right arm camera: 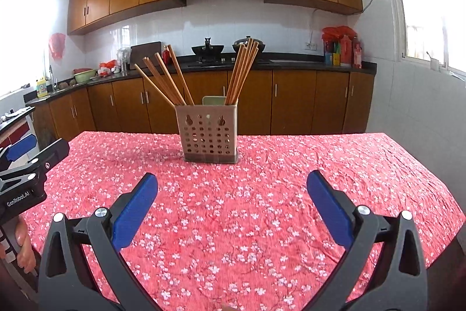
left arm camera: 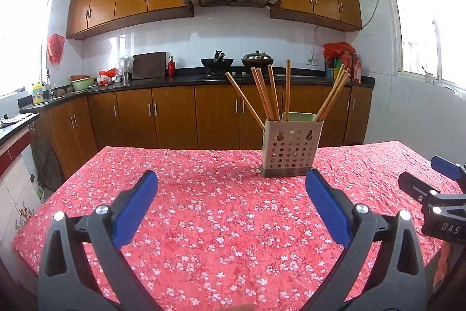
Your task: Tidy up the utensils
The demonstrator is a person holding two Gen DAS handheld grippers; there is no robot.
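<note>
A perforated beige utensil holder (right arm camera: pixel 208 133) stands upright on the far half of the surface (right arm camera: pixel 262 209), which is covered with a red cloth printed with small white blossoms. Wooden chopsticks (right arm camera: pixel 163 80) stick out of its top in two fans: one bunch leans left, and the other bunch (right arm camera: pixel 243 72) leans right, in the right wrist view. A pale green insert shows just behind the front wall of the holder. In the left wrist view the same holder (left arm camera: pixel 291 146) sits right of centre, its chopsticks (left arm camera: pixel 263 91) spread wider. The left gripper (left arm camera: pixel 231 182) hangs over the near part of the cloth with its jaws wide apart and nothing between the blue pads; the holder is well ahead of it. The right gripper (right arm camera: pixel 232 184) is likewise over the cloth, jaws wide and empty, with the holder ahead and slightly left. Each gripper shows at the edge of the other's view, and fingers (right arm camera: pixel 24 244) of a hand grip the left handle. Behind the surface runs a dark kitchen counter (right arm camera: pixel 291 63) with woks on a hob, wooden cabinets above and below, and bright windows on both sides.
</note>
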